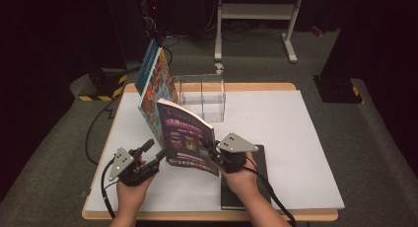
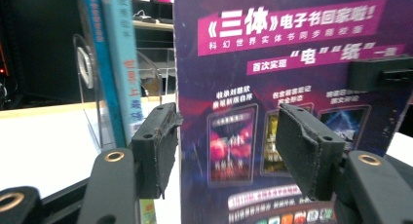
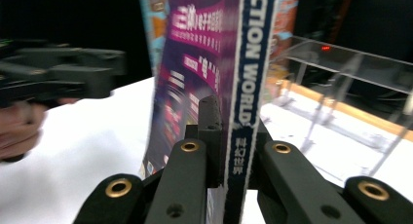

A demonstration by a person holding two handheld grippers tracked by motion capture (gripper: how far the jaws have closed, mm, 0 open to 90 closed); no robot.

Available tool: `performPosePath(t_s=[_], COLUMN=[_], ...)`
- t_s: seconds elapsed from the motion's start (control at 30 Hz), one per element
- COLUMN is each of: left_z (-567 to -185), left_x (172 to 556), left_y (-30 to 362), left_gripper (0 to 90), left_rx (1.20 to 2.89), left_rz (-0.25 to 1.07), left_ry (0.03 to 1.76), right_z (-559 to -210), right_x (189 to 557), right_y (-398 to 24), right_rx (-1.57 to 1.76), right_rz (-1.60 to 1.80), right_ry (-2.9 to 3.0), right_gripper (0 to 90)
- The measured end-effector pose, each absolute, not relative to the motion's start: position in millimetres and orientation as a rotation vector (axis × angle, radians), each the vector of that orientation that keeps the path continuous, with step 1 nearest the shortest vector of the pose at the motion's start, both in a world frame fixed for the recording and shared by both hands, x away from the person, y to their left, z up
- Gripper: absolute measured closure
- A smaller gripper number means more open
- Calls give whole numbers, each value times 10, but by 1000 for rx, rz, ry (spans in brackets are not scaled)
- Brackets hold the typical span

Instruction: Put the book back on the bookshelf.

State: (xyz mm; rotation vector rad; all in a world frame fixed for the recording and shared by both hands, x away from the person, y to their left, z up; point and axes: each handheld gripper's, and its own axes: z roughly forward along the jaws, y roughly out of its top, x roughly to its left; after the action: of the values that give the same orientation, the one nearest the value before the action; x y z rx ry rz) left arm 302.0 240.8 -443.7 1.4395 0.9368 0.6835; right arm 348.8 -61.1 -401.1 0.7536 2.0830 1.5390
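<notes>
A purple magazine (image 1: 187, 138) stands upright above the white table top, its cover toward the left gripper view (image 2: 292, 63). My right gripper (image 1: 209, 150) is shut on its blue-and-white spine (image 3: 246, 87), one black jaw on each side. My left gripper (image 1: 154, 152) is open beside the magazine's left edge. In its own view the two pads (image 2: 158, 136) stand apart in front of the cover without pressing on it. The right gripper view also has the left gripper (image 3: 63, 73) at its left.
Behind the magazine, an orange-and-blue picture book and a teal book (image 1: 155, 84) lean against a clear acrylic book stand (image 1: 204, 96). A black flat book (image 1: 261, 177) lies under my right hand. The white mat (image 1: 296, 138) stretches to the right.
</notes>
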Motion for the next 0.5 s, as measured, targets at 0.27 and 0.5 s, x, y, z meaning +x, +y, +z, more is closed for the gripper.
performPosePath(t_s=[0.27, 0.5], left_z=[-4443, -4414], left_x=[3027, 3015], left_y=[2434, 2357], left_gripper=[411, 396], left_rx=[1438, 1461], left_rz=[681, 661], left_ry=[944, 914], right_z=[-4026, -4132], right_x=[3509, 3471], right_y=[-666, -716], right_rx=[870, 938], right_rz=[1515, 1546], right_ry=[1877, 1911], right_gripper=[838, 779])
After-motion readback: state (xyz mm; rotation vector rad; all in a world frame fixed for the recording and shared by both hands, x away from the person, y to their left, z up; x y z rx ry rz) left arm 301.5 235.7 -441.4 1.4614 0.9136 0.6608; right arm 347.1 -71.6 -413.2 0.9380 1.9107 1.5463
